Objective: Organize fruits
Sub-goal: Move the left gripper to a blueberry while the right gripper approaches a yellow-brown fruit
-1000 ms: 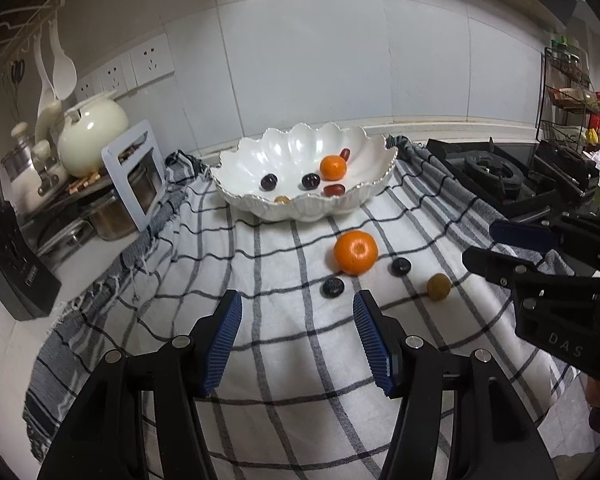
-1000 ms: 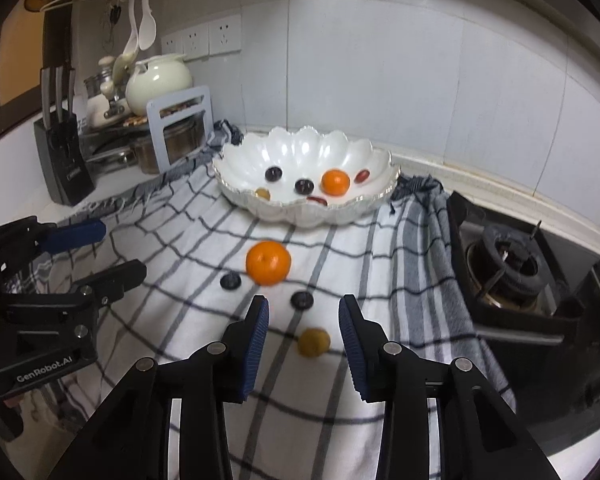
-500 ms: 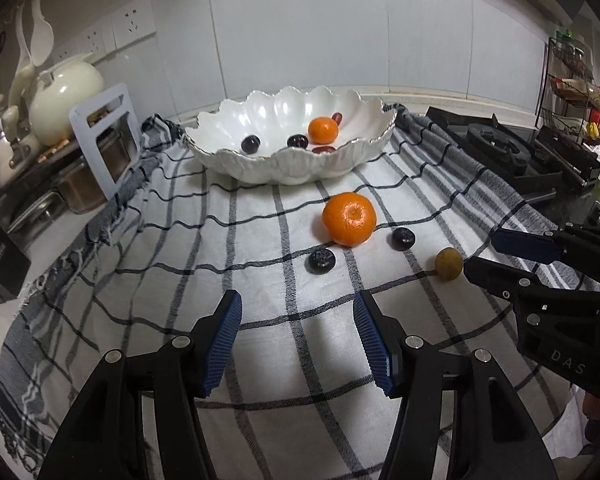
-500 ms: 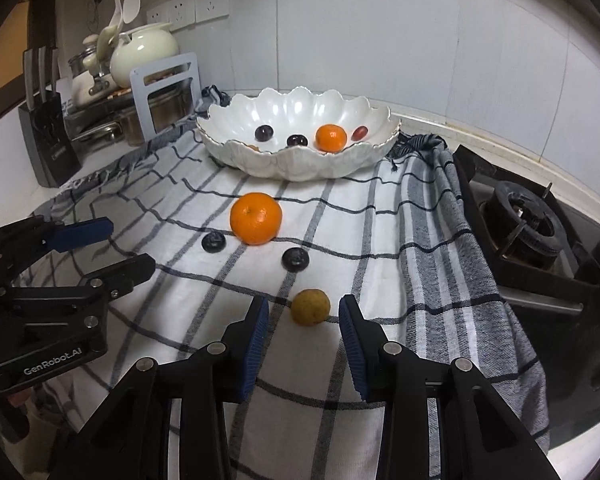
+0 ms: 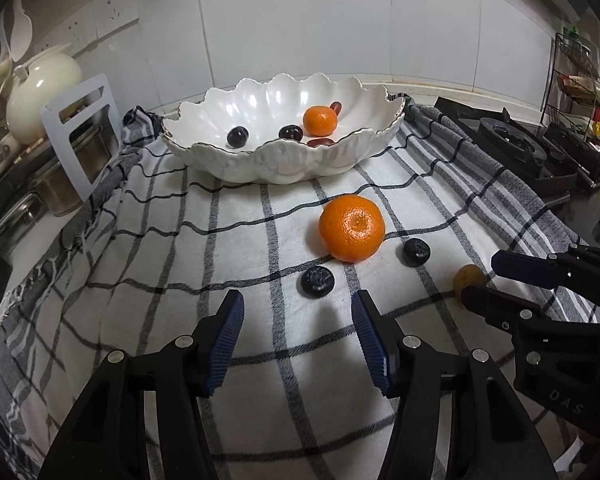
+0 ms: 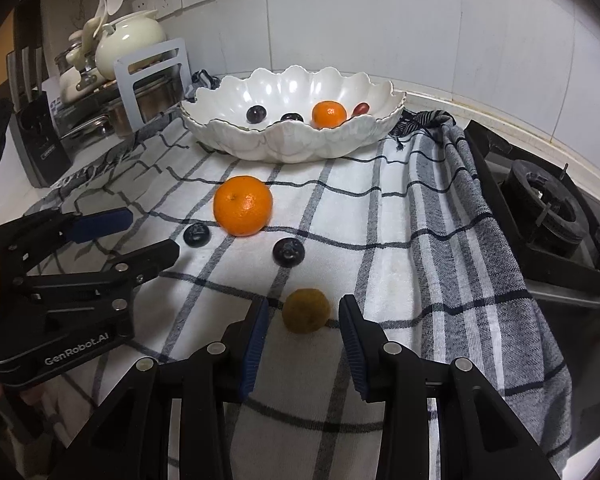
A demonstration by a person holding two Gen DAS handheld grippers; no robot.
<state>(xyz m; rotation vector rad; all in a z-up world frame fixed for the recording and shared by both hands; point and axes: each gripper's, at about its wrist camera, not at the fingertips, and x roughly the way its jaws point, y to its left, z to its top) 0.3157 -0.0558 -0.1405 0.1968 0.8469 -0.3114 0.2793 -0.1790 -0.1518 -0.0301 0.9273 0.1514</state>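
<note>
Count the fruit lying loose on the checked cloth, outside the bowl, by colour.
Round orange mandarin: 1
Dark blue-black round berries: 2
Small brownish-yellow round fruit: 1
Total: 4

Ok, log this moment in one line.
left gripper: open, nearing dark round berry | right gripper: open, straddling brownish-yellow round fruit | white scalloped bowl: partly filled

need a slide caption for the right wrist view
Open right hand-held gripper nears a small brown fruit on the checked cloth, fruit bowl behind.
</note>
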